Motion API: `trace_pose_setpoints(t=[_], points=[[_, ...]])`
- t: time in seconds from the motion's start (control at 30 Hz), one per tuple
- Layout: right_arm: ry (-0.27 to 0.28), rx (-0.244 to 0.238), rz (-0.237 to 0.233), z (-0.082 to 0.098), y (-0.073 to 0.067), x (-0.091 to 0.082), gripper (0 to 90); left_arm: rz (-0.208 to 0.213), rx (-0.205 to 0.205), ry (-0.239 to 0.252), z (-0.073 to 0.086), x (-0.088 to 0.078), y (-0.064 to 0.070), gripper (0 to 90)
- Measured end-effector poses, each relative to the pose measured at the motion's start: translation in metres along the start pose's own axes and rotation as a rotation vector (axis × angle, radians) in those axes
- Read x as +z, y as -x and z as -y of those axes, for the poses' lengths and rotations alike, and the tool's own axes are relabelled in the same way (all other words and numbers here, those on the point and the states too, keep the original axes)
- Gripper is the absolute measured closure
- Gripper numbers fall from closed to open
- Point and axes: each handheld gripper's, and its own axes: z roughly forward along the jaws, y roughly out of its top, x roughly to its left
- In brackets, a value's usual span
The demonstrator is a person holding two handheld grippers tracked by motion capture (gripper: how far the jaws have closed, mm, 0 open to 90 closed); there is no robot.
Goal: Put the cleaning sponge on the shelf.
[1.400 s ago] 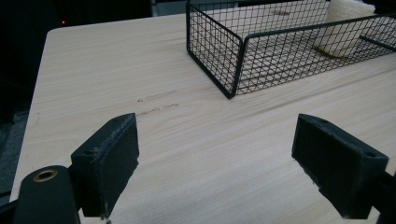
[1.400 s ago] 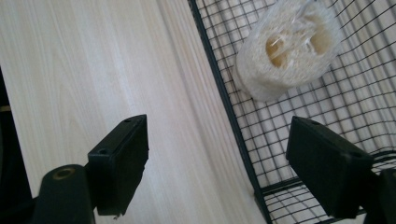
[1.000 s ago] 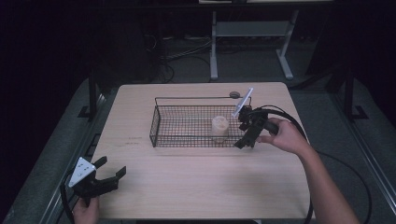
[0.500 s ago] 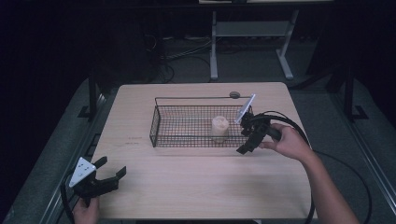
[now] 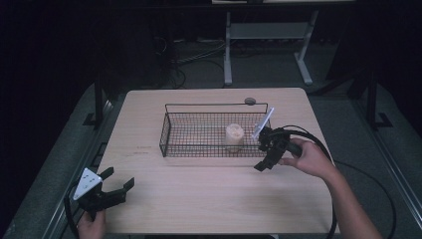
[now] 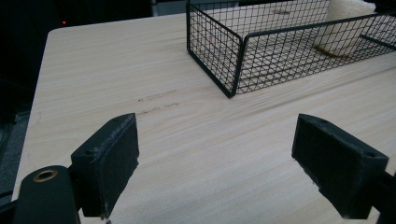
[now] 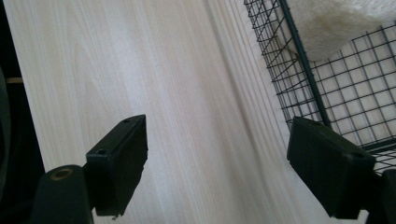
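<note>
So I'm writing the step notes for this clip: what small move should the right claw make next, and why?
Probably draw the right claw a little farther back from the wire basket and rest it on the table. Its jaws are open and empty beside the basket's right end, and the cream-coloured roll already stands inside, apart from the claw. The left claw waits open at the near-left corner.

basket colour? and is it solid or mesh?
Black wire basket, open grid mesh on walls and floor. Clearest in the left gripper view.
</note>
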Motion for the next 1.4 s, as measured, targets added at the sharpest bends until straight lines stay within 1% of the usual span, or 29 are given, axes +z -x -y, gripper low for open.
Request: trace_pose_setpoints(t=[0.1, 0.17, 0.3, 0.5, 0.6, 0.8, 1.17, 1.4], points=[[0.002, 0.007, -0.004, 0.004, -0.001, 0.002, 19.6, 0.001, -0.001, -0.002, 0.0, 0.0, 0.0, 14.1], [-0.008, 0.008, -0.009, 0.005, -0.002, 0.004, 19.3, 0.0, -0.002, -0.002, 0.0, 0.0, 0.0, 14.1], [0.005, 0.008, -0.01, 0.009, -0.004, 0.006, 19.3, 0.001, -0.001, -0.001, 0.0, 0.0, 0.0, 14.1], [0.002, 0.008, -0.014, 0.014, -0.007, 0.008, 19.3, 0.001, -0.002, -0.001, 0.0, 0.0, 0.0, 14.1], [0.011, 0.006, -0.013, 0.018, -0.01, 0.008, 19.3, 0.001, -0.003, -0.001, 0.0, 0.0, 0.0, 14.1], [0.009, 0.017, -0.018, 0.026, -0.012, 0.011, 19.3, 0.003, -0.001, -0.003, 0.0, 0.0, 0.001, 14.1], [0.025, 0.029, -0.022, 0.039, -0.017, 0.015, 19.3, 0.002, -0.004, -0.001, 0.0, 0.0, 0.001, 14.1], [0.027, 0.037, -0.028, 0.047, -0.021, 0.021, 19.3, 0.003, -0.001, -0.004, 0.0, 0.0, 0.001, 14.1]])
